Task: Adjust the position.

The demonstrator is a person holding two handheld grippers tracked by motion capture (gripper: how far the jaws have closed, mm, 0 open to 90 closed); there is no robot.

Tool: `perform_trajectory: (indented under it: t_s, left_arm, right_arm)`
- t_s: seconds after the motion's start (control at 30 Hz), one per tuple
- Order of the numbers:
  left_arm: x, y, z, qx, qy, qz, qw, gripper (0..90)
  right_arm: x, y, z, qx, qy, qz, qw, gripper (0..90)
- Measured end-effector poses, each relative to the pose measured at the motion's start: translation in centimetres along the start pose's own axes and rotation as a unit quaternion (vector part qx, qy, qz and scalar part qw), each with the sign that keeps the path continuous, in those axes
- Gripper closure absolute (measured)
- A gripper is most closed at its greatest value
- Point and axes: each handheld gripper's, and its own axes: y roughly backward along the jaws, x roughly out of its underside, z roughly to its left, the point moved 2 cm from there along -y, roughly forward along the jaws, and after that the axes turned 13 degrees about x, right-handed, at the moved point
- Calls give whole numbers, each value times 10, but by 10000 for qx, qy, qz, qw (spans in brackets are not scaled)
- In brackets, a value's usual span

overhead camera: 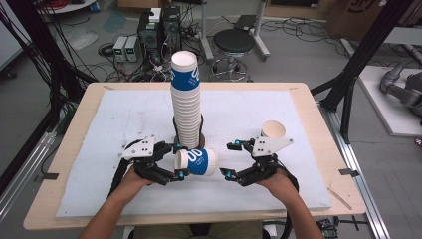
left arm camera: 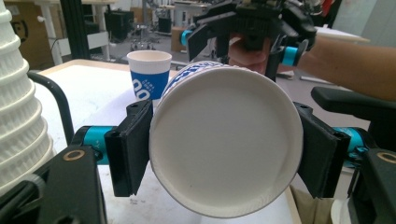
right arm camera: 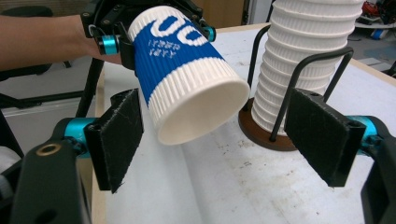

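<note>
A blue-and-white ribbed paper cup [overhead camera: 195,162] lies on its side, held just above the white mat, with my left gripper [overhead camera: 180,160] shut on its base end. In the left gripper view both pads clamp the cup [left arm camera: 224,144], whose bottom faces the camera. The mouth of the cup [right arm camera: 187,79] points at my right gripper [overhead camera: 230,160]. That gripper [right arm camera: 219,140] is open, its pads on either side of the rim without touching it. A tall stack of cups [overhead camera: 185,99] stands in a wire holder just behind the held cup.
A single upright cup [overhead camera: 273,130] stands behind the right gripper, also seen as the cup [left arm camera: 149,77]. The holder's brown base [right arm camera: 261,133] rests on the white mat [overhead camera: 124,124], which covers the wooden table [overhead camera: 74,149]. A stool and electronics sit on the floor beyond.
</note>
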Motion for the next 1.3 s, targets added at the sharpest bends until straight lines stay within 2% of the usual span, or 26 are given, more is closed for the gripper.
perform_trajectory:
  t_s: [0.23, 0.57, 0.8, 1.03, 1.3]
  left_arm:
    - [-1, 0, -1, 158, -35, -89, 9998, 285]
    - [-2, 0, -3, 268, -52, -163, 9995, 285]
    - [-5, -6, -8, 406, -113, -151, 9990, 286]
    - [-7, -10, -10, 560, -118, -244, 9981, 287]
    - [-8, -11, -11, 632, -117, -276, 9976, 288]
  right_arm:
    - [7, -4, 1, -91, -123, 9, 9999, 203]
    - [12, -14, 6, -366, -207, 67, 9991, 203]
    - [14, -20, 11, -602, -218, 115, 9979, 189]
    - [13, -28, 17, -889, -240, 77, 9957, 161]
    - [12, -28, 18, -1027, -335, -9, 9941, 165]
